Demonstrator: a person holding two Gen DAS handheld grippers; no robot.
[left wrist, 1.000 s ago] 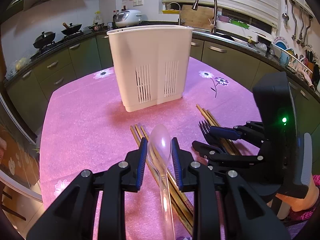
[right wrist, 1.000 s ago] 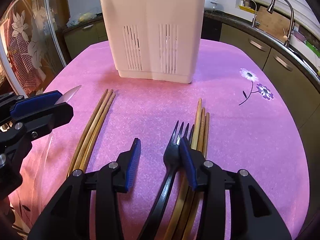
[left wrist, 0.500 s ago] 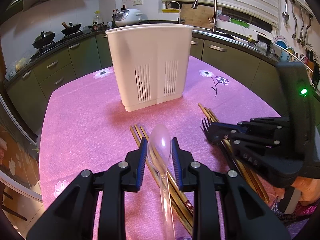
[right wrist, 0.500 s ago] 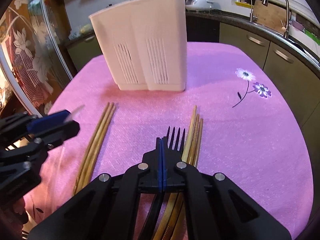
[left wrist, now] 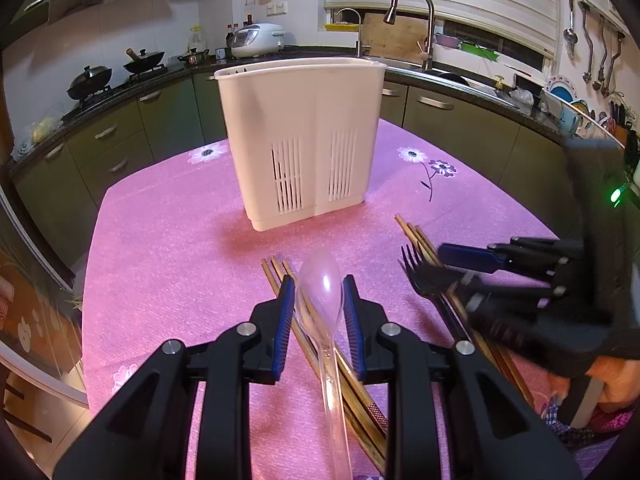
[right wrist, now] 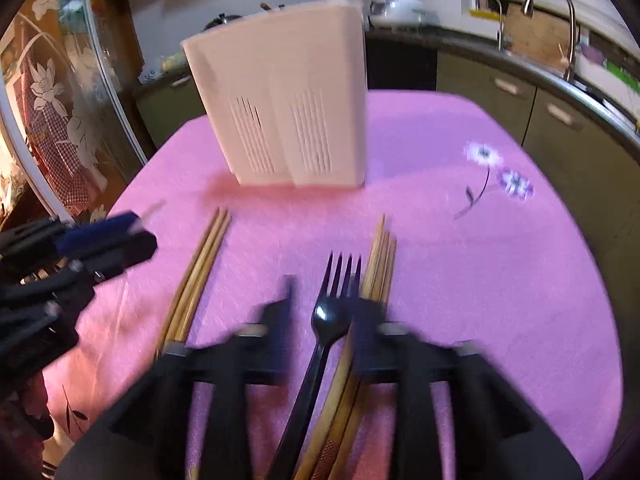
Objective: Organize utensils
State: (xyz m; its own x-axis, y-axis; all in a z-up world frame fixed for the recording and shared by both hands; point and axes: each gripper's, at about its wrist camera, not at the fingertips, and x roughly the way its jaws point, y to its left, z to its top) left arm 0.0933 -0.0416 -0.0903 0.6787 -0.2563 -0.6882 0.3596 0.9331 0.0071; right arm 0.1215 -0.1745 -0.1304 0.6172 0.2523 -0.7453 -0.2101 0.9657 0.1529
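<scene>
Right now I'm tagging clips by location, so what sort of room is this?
Most likely a home kitchen: a faucet stands over a counter sink, woks sit on a stove, and a rice cooker is on the counter.

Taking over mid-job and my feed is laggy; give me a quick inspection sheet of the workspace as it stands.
Surface: pink cloth with flower prints over the table.
Job's things: white holder upright at the centre; clear spoon; black fork; two chopstick bundles flat on the cloth.
Clutter: nothing seen on the cloth.
Grippers: left gripper shut on the spoon; right gripper blurred, jaws opening, fork between them.
Cables: nothing seen.
Surroundings: kitchen counter with faucet, rice cooker, woks; a hand on the right gripper.
</scene>
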